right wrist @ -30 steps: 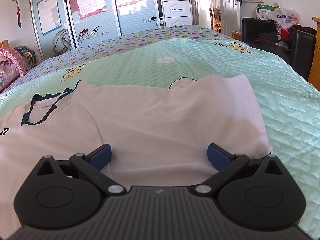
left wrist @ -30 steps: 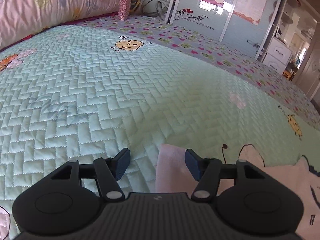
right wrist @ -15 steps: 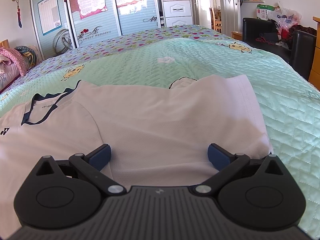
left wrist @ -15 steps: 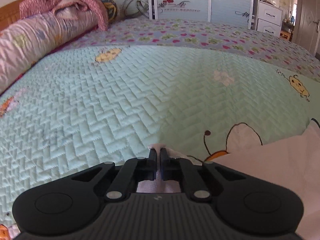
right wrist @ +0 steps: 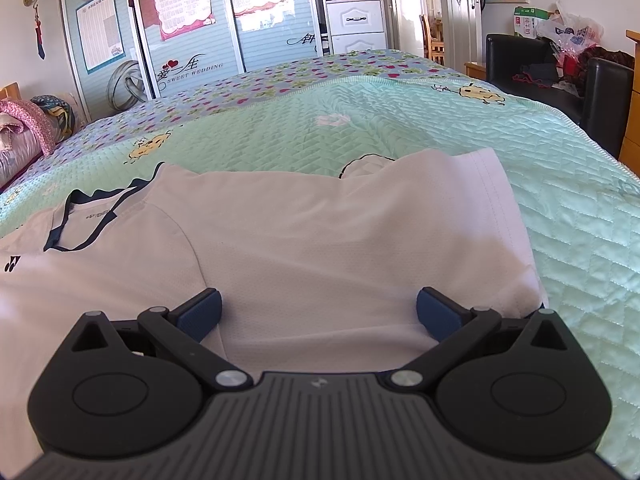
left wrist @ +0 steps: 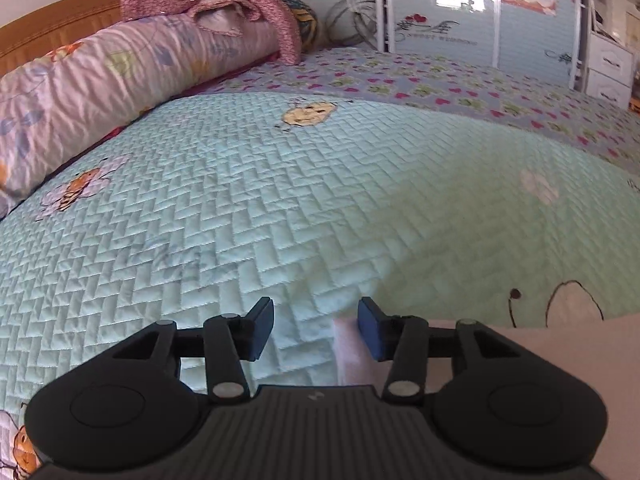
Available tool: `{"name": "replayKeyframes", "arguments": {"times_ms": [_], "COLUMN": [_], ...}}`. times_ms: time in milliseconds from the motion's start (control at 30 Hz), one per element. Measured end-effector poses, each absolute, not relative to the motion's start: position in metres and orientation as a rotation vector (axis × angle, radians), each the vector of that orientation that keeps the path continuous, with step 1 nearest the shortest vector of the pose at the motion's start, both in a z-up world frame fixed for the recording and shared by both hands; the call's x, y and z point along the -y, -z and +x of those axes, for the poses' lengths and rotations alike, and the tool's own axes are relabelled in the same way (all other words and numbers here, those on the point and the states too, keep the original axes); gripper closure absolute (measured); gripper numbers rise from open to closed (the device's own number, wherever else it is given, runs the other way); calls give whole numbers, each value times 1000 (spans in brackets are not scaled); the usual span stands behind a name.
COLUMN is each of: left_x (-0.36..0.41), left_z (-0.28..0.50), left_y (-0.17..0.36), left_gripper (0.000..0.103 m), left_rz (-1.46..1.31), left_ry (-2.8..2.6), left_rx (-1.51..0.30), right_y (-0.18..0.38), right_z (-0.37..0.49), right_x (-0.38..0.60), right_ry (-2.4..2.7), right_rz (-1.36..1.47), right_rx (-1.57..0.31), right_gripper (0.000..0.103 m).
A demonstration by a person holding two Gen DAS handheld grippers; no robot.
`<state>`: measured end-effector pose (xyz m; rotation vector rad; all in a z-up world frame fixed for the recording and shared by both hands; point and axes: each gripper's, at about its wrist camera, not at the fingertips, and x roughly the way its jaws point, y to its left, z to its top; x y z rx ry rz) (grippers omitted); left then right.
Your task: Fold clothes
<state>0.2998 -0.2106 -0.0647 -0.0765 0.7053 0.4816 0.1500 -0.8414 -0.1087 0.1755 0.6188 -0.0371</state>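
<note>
Lying on one quilt point(right wrist: 400, 140): one shirt point(right wrist: 320, 248); left hand-held gripper point(left wrist: 316, 328) opening empty, right hand-held gripper point(right wrist: 318, 312) wide apart.

Bright daylight, glare on the wardrobe doors point(right wrist: 240, 12), soft shadows, fisheye bending at edges, slightly blurred far background

The shirt point(right wrist: 320, 248) is soft, matt cloth; the bed cover point(left wrist: 280, 208) is shiny, stitched cloth. The left gripper point(left wrist: 316, 328) is matt black plastic.

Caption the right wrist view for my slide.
Right gripper, open, poised over a white shirt with navy collar trim, spread on a green quilted bedspread.
</note>
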Motion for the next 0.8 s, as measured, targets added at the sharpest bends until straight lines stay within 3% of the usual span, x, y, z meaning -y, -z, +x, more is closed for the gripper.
{"name": "replayKeyframes", "arguments": {"times_ms": [300,467,500,800], "left_x": [196,222,225,236], "left_z": [210,151,146,162], "left_y": [60,61,63,83], "left_gripper": [51,48,44,41], "left_rz": [-498,-559,-590,-845], "left_ry": [-373,-398,-398,-367], "left_rx": [-747,-726,-715,-607], "right_y": [109,108,108,108], "right_z": [151,151,151,151], "right_x": [843,842,843,842], "right_ry": [33,33,33,33], "right_rz": [184,182,181,182], "right_rx": [-617,-618,-619,-618], "right_gripper": [0,0,0,0]}}
